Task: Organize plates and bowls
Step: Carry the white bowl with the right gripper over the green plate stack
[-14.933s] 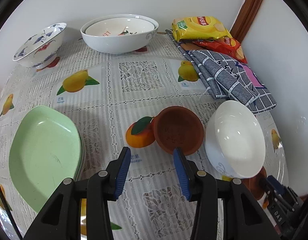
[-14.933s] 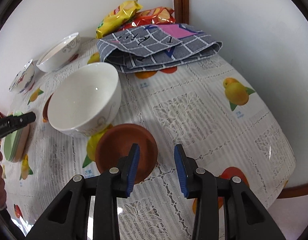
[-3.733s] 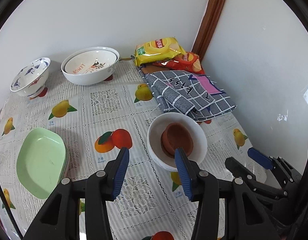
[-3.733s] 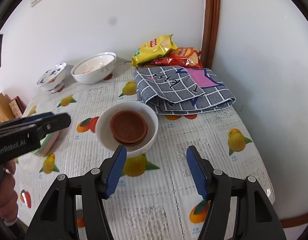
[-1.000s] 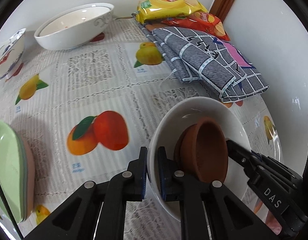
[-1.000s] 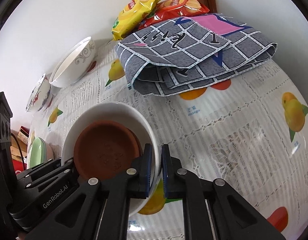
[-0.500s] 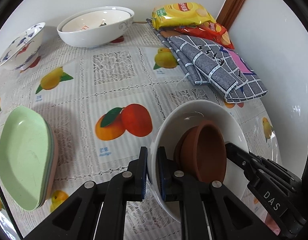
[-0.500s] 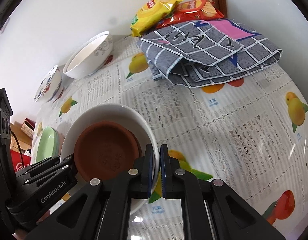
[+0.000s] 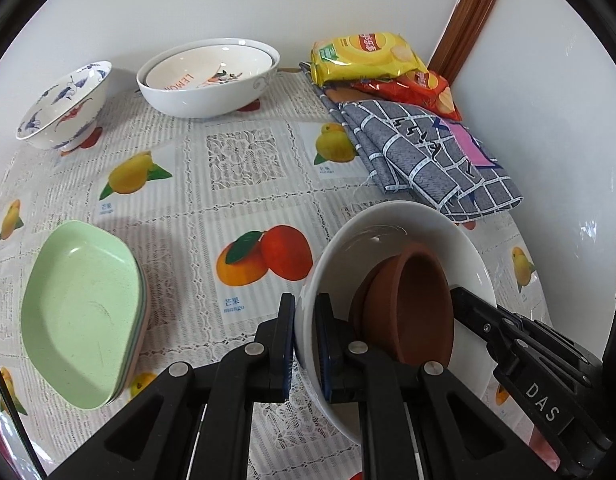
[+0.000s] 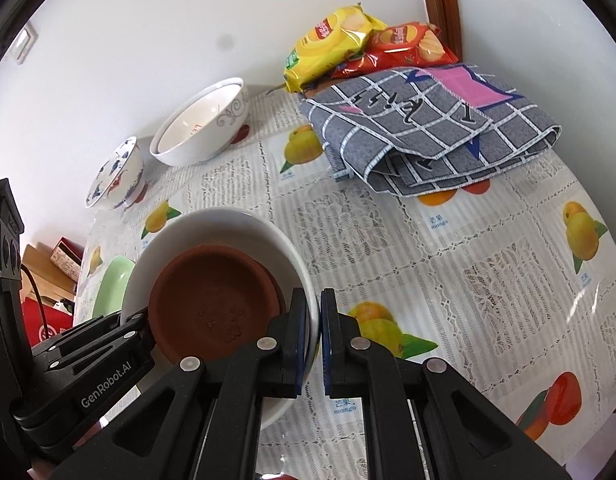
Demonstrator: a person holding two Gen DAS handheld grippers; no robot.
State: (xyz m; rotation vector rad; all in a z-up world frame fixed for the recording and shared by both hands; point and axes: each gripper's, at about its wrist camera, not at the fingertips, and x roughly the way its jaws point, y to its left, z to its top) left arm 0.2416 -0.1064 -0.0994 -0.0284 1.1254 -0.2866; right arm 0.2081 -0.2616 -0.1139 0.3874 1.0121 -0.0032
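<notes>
Both claws, left (image 9: 305,340) and right (image 10: 313,336), clench white bowl (image 9: 392,224) above fruit-print tablecloth (image 9: 244,168).

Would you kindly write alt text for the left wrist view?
The left tool clamps the rim of a white bowl holding brown saucers, with the right tool gripping the opposite rim. Green plates, two more bowls, snack bags and a folded cloth sit on the fruit-print tablecloth.
</notes>
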